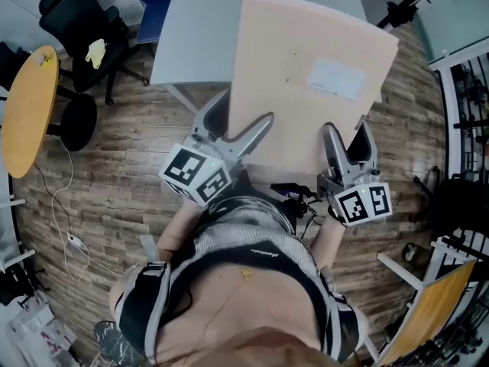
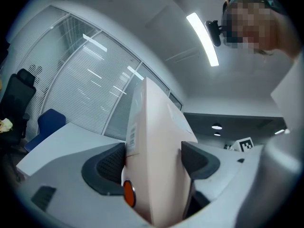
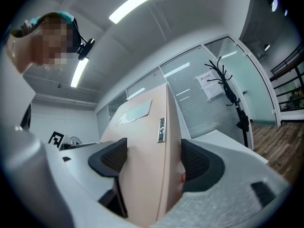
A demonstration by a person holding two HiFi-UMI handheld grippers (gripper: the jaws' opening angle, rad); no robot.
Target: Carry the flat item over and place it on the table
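Gripping the near edge of the one flat item [image 1: 306, 90] are two grippers, each carrying a cube with square markers. The left gripper [image 1: 238, 121] takes the edge near its left corner and the right gripper [image 1: 348, 132] near its right corner.

In the left gripper view, the left gripper [image 2: 154, 158] has its jaws parted only by the item's thickness, both dark pads pressed against the flat item [image 2: 161, 137]. The right gripper [image 3: 149, 158] is clamped on the flat item [image 3: 147, 137] in the same way.

The item is a thin, pale beige cardboard box, closed, so nothing inside it shows. It has one large white label [image 1: 336, 77] on its top face towards the far right. There is a small label strip [image 3: 162, 129] on its thin side and one orange dot [image 2: 128, 194] low down by the left jaws.

The near part of the box hangs over the wooden floor [image 1: 130, 167]. Its far part reaches across the grey tabletop [image 1: 199, 29], and I cannot tell whether it touches it.

Off to the far left stand a black office chair [image 1: 84, 21] and a round orange table [image 1: 27, 105].
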